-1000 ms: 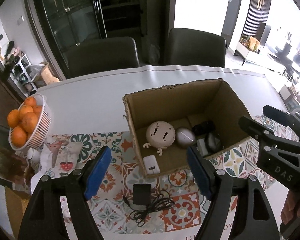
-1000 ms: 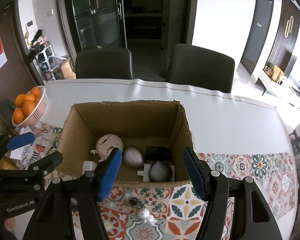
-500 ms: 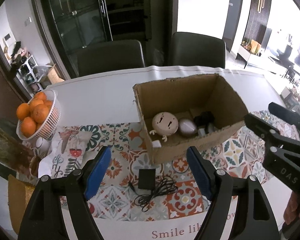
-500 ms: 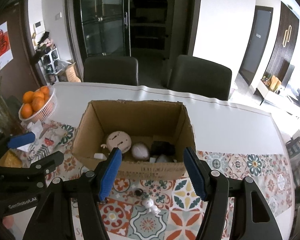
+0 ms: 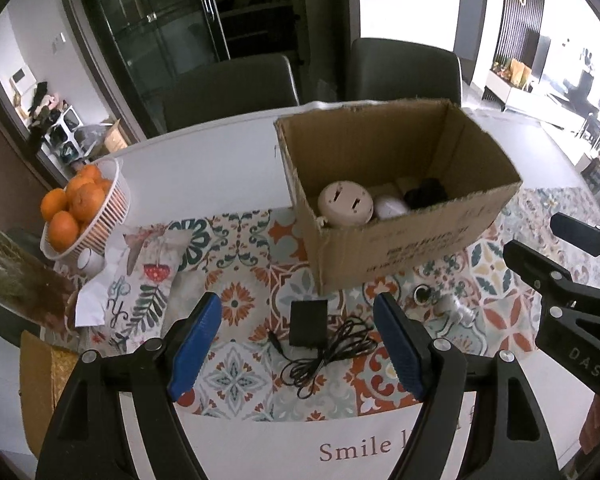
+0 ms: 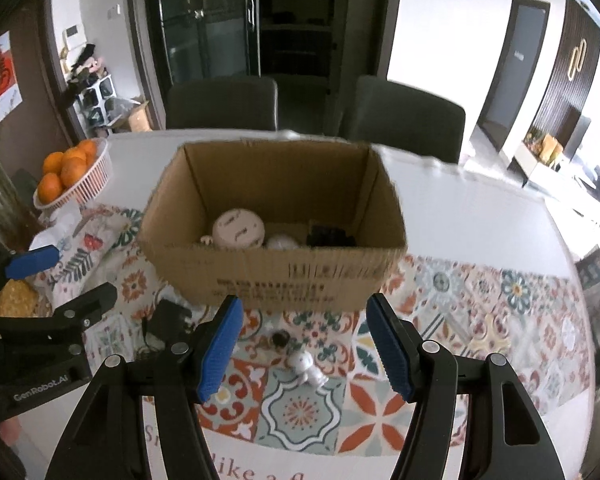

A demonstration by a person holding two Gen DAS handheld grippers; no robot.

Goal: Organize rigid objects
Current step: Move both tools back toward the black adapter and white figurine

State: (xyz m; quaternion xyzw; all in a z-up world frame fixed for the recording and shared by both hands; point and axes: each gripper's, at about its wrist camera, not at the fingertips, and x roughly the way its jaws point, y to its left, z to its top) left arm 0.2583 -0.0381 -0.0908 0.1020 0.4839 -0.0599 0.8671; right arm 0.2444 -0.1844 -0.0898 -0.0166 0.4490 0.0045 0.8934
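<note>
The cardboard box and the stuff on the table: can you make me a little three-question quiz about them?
1. True or false: the black charger with its cable lies inside the cardboard box.
2. What fruit fills the white basket?
A. apples
B. oranges
C. bananas
3. Fill in: the small white toy figure lies on the patterned cloth, ____ the box.

Key:
1. False. The charger lies on the cloth in front of the box.
2. B, oranges.
3. Outside. It is in front of the box, and neither the left gripper nor the right gripper holds anything.
</note>
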